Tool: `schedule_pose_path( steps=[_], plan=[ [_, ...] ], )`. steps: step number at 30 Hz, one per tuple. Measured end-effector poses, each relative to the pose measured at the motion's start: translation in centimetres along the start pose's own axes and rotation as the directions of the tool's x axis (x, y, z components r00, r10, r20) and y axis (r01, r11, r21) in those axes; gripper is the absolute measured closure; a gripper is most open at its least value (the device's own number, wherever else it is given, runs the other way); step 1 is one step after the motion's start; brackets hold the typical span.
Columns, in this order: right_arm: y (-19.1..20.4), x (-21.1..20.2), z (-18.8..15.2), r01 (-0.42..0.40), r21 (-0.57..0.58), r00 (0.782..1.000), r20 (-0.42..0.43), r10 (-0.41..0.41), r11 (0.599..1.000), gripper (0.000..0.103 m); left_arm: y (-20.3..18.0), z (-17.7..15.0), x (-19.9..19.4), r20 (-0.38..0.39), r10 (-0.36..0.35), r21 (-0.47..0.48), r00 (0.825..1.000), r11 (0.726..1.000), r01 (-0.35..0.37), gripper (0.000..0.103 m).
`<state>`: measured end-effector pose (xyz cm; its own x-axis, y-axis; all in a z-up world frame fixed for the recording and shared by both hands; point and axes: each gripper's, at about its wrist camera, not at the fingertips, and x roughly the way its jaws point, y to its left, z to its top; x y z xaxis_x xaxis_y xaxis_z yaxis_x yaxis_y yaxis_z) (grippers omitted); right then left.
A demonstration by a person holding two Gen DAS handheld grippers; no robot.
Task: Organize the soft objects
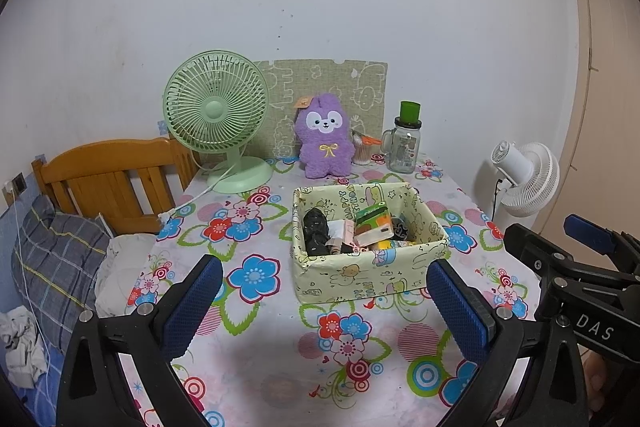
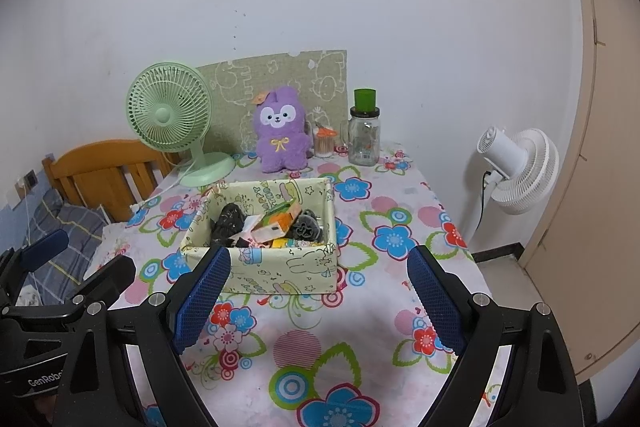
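While both pairs of tongs hang spread and empty low in their frames, the left tongs and right tongs hover over the flowered counter, well short of the purple plush toy, which sits upright at the back against a patterned board, centre of both views. A paper-covered box of odds and ends stands between the tongs and the toy, so a straight reach could clip its rim or shove it; just right of the toy, a cup of cotton swabs and a glass jar with a green cap look easy to topple, and the green fan and its cord crowd the left. Seen only from the left wrist, a plaid pillow and crumpled cloth lie on the bed at lower left; the right wrist shows more of the white fan, the floor and a door at right.
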<state>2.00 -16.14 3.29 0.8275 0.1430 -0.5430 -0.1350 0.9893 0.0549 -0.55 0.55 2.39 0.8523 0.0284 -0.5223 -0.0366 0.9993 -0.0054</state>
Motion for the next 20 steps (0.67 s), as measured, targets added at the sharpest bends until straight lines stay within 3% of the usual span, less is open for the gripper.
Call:
schedule_pose_path(
  steps=[20],
  plan=[
    [0.00,-0.05,0.22,0.001,-0.005,1.000,0.005,-0.001,1.000,0.011,-0.06,0.07,0.03,0.002,-0.001,0.000,1.000,1.000,0.001,0.000]
  ],
)
